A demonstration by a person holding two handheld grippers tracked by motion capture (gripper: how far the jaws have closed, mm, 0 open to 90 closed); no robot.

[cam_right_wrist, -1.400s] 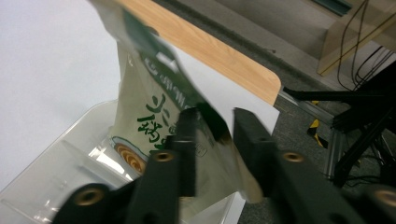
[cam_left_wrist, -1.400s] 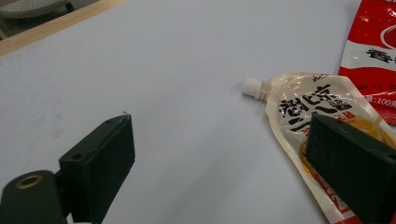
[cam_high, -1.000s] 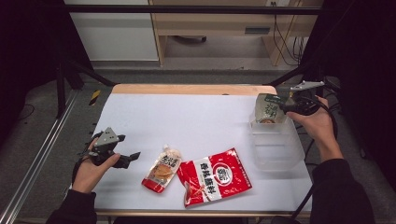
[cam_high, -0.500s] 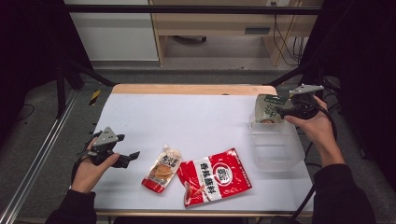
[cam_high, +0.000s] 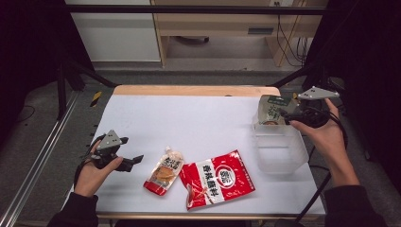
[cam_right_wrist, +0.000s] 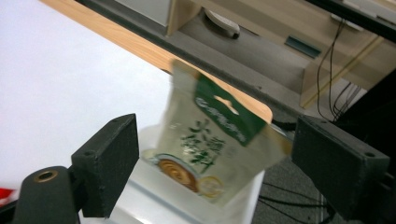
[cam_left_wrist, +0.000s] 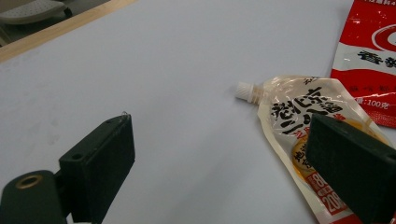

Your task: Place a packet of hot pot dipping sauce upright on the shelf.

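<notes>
A green and white packet [cam_high: 270, 110] stands tilted at the far end of a clear plastic container [cam_high: 283, 163]. My right gripper [cam_high: 285, 113] is just right of it. In the right gripper view the packet [cam_right_wrist: 205, 140] is blurred and sits loose between the wide-apart jaws of my right gripper [cam_right_wrist: 215, 133], over the container [cam_right_wrist: 154, 200]. Those jaws have just been opening and the pads do not press on it. My left gripper [cam_high: 136, 161] rests open at the table's near left. A spouted pouch [cam_left_wrist: 299, 121] lies ahead of my left gripper [cam_left_wrist: 222, 123].
The spouted pouch [cam_high: 164, 172] and a red sauce packet [cam_high: 217, 178] lie flat near the front edge of the white table [cam_high: 189, 118]. A wooden strip runs along the table's far edge. Dark frame bars stand on both sides.
My right gripper's jaws have spread and let go of the green packet, and the hand has drawn slightly right and away. The left hand has kept still.
</notes>
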